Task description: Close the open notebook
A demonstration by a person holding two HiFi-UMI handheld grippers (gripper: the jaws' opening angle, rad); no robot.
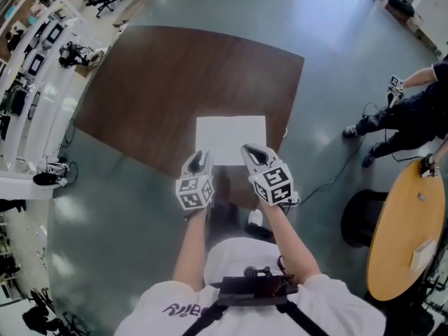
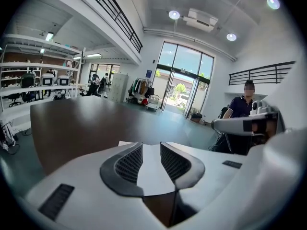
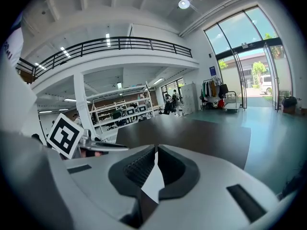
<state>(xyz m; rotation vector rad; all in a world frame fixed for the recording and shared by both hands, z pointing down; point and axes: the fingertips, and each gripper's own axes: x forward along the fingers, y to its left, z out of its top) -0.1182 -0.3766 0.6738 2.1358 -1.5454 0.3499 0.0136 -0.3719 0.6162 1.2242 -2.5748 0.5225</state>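
The notebook [image 1: 231, 140] lies flat on the bench [image 1: 175, 82], at its near edge. It shows as a plain white rectangle with square corners. No fold, spine or cover can be made out from the head view, so the pages cannot be told apart. The bench is a dark brown wood-grain slab with a dull sheen, standing on a glossy grey-green floor [image 1: 105, 208].

Both tools are white moulded plastic with dark, ribbed pads [image 2: 128, 163], and each carries a cube of black-and-white square markers. The left tool [image 1: 199, 157] sits over the notebook's near left corner. Its jaws stand a little apart with nothing between them, and only the white page shows through the gap. The right tool [image 1: 253, 150] sits over the near right part of the page, with its jaw tips meeting and gripping nothing. Whether either tool touches the paper cannot be told.

The tools hide the notebook's near edge.
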